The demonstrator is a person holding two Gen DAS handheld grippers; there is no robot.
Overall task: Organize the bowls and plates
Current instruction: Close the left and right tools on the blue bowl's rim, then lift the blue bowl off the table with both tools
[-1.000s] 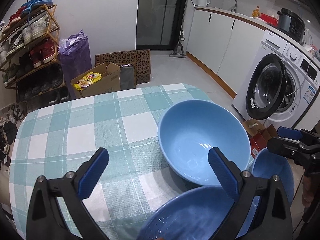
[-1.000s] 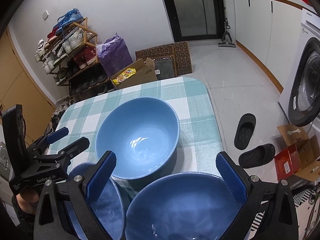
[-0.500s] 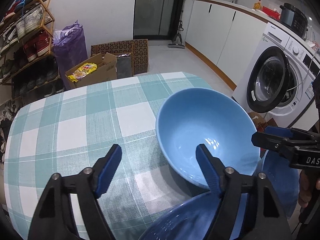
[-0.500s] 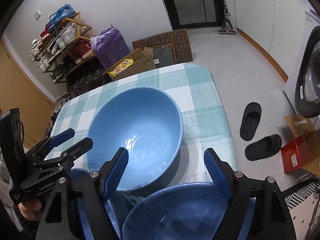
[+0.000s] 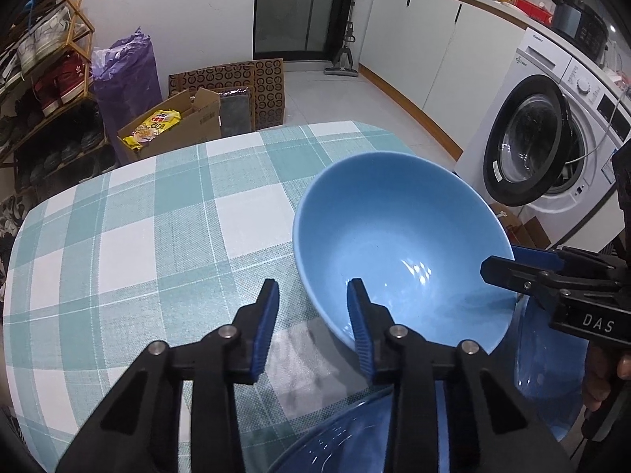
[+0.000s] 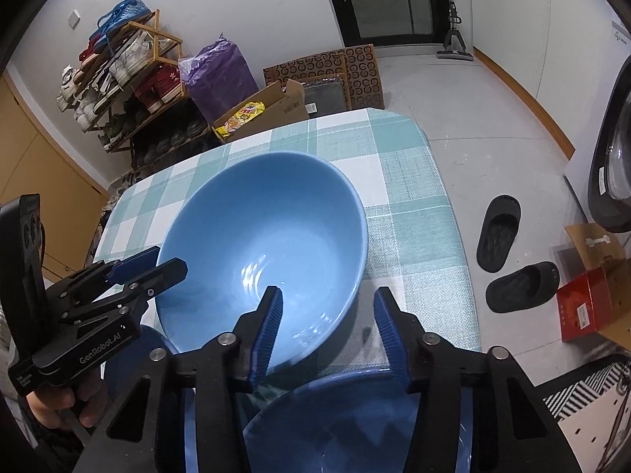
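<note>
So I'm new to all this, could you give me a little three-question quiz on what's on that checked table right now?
1. True or false: the light blue bowl on the checked tablecloth has food in it.
2. Multiple choice: where does the rim of that bowl sit relative to the left gripper? A) between its two fingers B) far beyond it C) behind the camera
3. Fill in: the right gripper straddles the bowl's rim on the side nearer the black ______ on the floor.

Key: 1 false, it looks empty. 2 A, and the jaws are closing, as are the right gripper's. 3 slippers.
</note>
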